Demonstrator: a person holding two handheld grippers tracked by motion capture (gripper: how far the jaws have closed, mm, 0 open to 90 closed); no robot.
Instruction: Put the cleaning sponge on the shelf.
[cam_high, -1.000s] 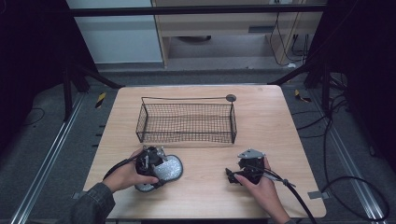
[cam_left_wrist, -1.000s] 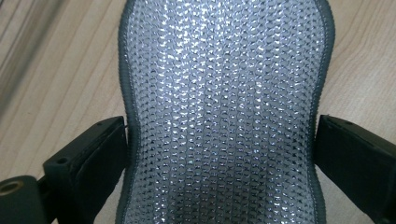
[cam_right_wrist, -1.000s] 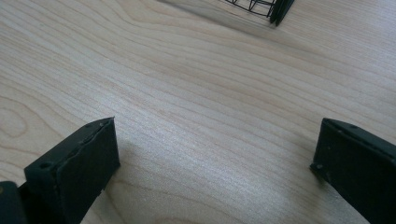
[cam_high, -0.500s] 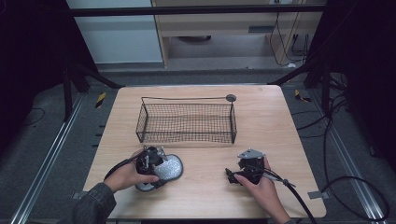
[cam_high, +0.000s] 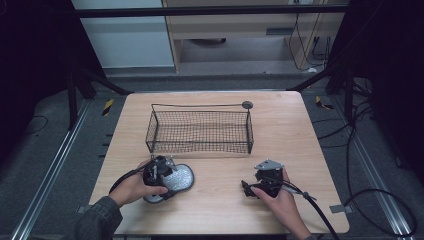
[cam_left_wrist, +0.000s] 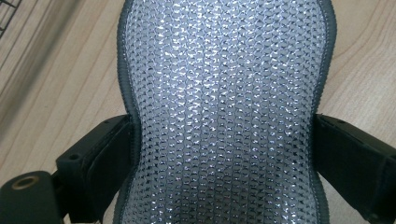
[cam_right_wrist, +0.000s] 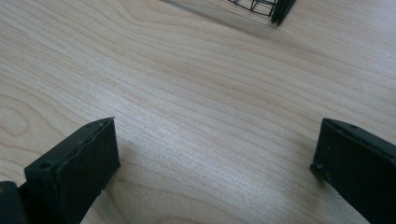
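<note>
Near the front left of the pale wooden table (cam_high: 300, 150), a silvery, scale-textured mesh pad with a grey stitched edge (cam_high: 177, 179) lies flat, and the left gripper (cam_high: 159, 172) has its jaws pressed against the pad's narrow waist on both sides, grasping it. Behind it stands a black wire-mesh basket (cam_high: 200, 131), apart from the pad. Over at the front right, the right gripper (cam_high: 250, 189) rests low on the bare wood, jaws spread wide with nothing between them.
</note>
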